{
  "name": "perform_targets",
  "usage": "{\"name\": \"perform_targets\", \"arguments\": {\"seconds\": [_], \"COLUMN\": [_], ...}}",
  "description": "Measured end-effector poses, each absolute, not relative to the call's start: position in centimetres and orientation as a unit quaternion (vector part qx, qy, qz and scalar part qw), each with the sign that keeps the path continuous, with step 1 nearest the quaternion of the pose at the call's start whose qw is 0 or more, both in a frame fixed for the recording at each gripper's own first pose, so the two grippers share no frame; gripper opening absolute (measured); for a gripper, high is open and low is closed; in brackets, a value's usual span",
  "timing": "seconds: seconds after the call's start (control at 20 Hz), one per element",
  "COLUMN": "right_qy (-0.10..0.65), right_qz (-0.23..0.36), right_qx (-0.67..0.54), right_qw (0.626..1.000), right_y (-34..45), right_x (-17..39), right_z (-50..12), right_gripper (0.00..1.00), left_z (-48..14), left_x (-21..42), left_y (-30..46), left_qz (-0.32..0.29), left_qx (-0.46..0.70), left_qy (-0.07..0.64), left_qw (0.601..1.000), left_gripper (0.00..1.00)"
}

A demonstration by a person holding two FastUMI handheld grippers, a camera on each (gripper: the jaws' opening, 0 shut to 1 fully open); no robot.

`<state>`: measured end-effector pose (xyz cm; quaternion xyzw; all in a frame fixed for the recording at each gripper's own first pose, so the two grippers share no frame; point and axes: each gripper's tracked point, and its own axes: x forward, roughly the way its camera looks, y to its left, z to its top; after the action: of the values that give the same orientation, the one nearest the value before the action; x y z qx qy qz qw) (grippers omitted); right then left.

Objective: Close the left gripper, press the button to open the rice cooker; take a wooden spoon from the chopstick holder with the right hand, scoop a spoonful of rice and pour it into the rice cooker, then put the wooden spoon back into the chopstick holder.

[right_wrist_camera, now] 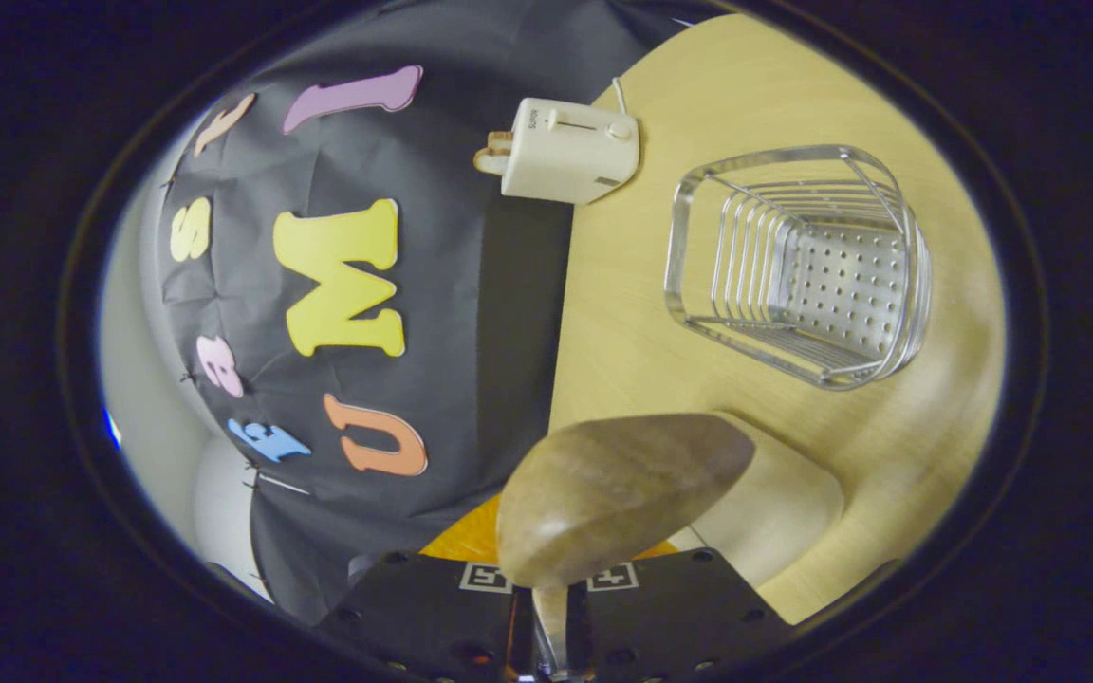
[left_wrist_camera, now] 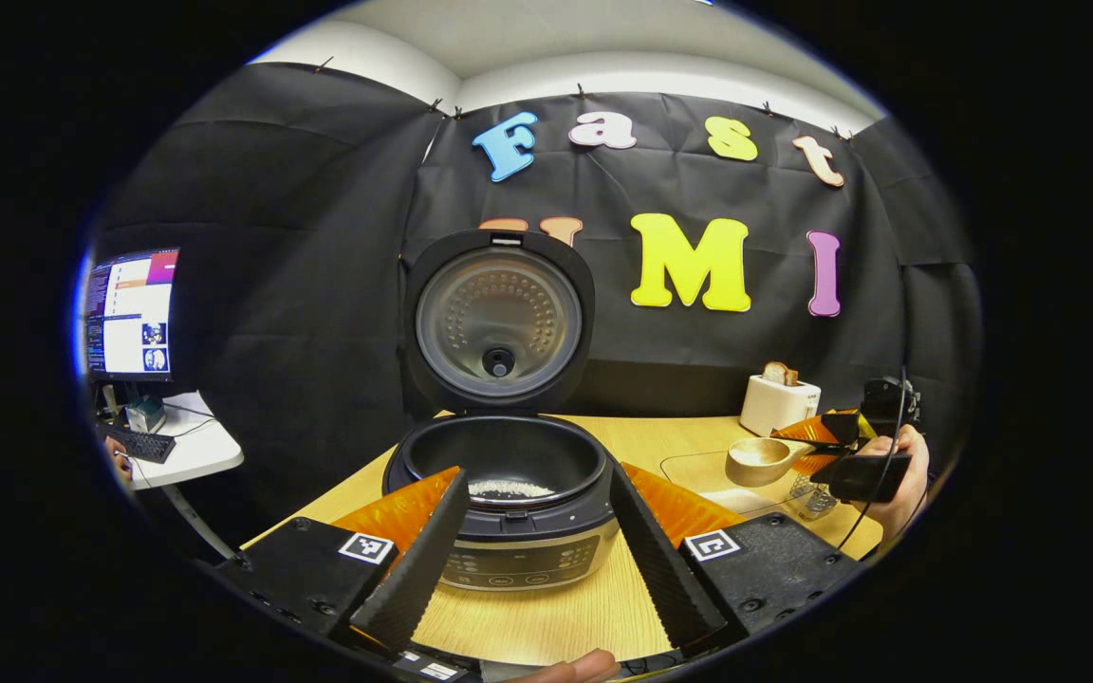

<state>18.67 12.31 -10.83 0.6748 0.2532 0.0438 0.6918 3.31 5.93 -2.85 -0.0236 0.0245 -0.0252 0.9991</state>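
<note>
since rice [left_wrist_camera: 510,489] sits in open cooker [left_wrist_camera: 507,474], right gripper [right_wrist_camera: 551,621] pinches spoon [right_wrist_camera: 618,493], maybe empty; turn upright, lower slowly into holder [right_wrist_camera: 798,266]. left gripper [left_wrist_camera: 537,541] spread wide.

Square black-and-white coded markers on the left tool [left_wrist_camera: 539,471], one at the base of each finger: block patterns only, no letters or digits. Same kind of paired markers on the right tool [right_wrist_camera: 551,655], partly hidden behind the wooden spoon [right_wrist_camera: 618,493]. Short line of dark print on the side of the toaster [right_wrist_camera: 565,149], too small to make out. Faint markings around the buttons on the front panel of the rice cooker [left_wrist_camera: 518,560], blurred beyond reading. Lit monitor [left_wrist_camera: 129,313] at far left, its text illegible. Nothing legible as words or numbers.
</note>
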Motion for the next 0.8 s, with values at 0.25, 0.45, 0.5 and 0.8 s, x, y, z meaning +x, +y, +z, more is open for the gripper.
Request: {"name": "perform_targets", "arguments": {"seconds": [0.25, 0.45, 0.5, 0.8], "right_qy": [0.263, 0.262, 0.261, 0.266], "right_qz": [0.074, 0.098, 0.104, 0.112], "right_qx": [0.669, 0.651, 0.645, 0.607], "right_qw": [0.691, 0.706, 0.711, 0.741], "right_y": [14.8, 17.8, 18.7, 23.9], "right_x": [17.8, 17.6, 17.6, 18.1], "right_z": [-7.9, -4.9, -4.2, -1.9], "right_gripper": [0.12, 0.12, 0.12, 0.12], "left_z": [-2.3, -1.9, -2.0, -1.7], "left_x": [2.9, 2.3, 2.3, 1.6], "left_y": [6.3, 7.5, 8.0, 10.0], "left_qz": [-0.027, -0.02, -0.017, -0.006], "left_qx": [-0.022, -0.02, -0.021, -0.022], "left_qy": [0.021, 0.014, 0.014, 0.01], "left_qw": [0.999, 1.0, 1.0, 1.0], "left_gripper": [0.95, 0.95, 0.95, 0.95]}}
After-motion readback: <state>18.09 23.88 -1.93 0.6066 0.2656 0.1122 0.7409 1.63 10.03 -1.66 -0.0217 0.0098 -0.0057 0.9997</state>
